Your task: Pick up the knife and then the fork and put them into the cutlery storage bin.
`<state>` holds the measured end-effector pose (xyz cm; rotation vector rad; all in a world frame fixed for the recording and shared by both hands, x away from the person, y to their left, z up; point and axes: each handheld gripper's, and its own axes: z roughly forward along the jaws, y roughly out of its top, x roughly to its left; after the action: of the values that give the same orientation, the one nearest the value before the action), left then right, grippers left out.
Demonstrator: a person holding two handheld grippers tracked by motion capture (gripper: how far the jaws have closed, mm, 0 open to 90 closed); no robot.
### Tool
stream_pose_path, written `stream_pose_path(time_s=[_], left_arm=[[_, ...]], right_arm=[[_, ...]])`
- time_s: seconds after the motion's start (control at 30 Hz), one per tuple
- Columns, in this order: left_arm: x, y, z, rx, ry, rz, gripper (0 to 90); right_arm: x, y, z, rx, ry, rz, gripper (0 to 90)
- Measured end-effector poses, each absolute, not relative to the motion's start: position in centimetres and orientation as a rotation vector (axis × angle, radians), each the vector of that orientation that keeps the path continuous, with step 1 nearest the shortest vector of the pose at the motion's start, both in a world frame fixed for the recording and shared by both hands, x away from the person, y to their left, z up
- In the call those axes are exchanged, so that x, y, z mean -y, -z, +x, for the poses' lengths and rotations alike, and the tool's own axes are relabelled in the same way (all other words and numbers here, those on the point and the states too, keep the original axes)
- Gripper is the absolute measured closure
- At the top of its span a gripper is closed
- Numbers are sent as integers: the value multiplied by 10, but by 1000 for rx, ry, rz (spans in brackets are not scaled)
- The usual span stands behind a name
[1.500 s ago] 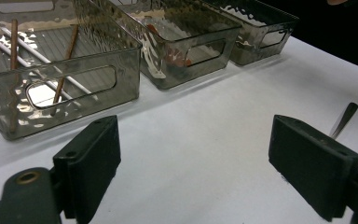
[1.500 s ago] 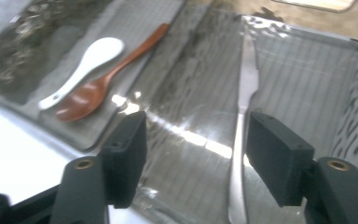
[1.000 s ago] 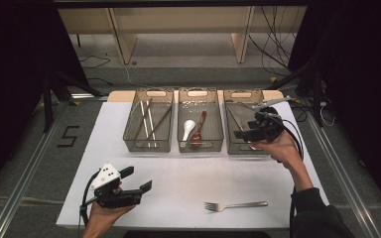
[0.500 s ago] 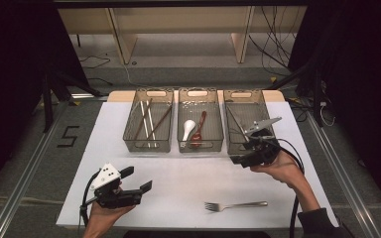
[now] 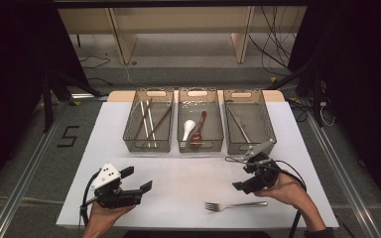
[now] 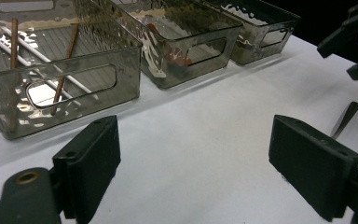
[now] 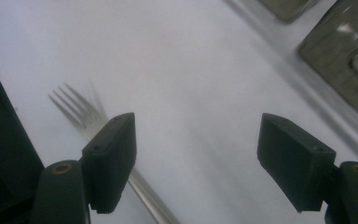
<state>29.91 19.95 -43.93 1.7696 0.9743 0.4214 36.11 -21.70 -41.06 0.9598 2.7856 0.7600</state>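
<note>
Right tongs (image 5: 238,184) hover released, jaws wide apart, just above and behind the fork (image 5: 234,205), which lies flat on the white tabletop (image 5: 178,173) with its tines pointing left. Left tongs (image 5: 141,179) hang released and empty, well to the fork's left.

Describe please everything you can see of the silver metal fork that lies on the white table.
The silver metal fork looks like plain polished steel, with four thin tines and a long slim handle. It lies flat and alone on the white table, near the front edge, tines pointing to the high view's left and handle to its right. It is outside the three trays. The right gripper hovers just above it with open jaws; in the right gripper view one jaw overlaps the handle, but I cannot tell if it touches.
</note>
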Motion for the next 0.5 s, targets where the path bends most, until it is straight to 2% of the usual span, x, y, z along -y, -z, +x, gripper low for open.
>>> stream_pose_path(time_s=[0.5], left_arm=[[-200,439,299,-969,-424,1774,161]], right_arm=[[200,436,341,-2927,-562,840,346]])
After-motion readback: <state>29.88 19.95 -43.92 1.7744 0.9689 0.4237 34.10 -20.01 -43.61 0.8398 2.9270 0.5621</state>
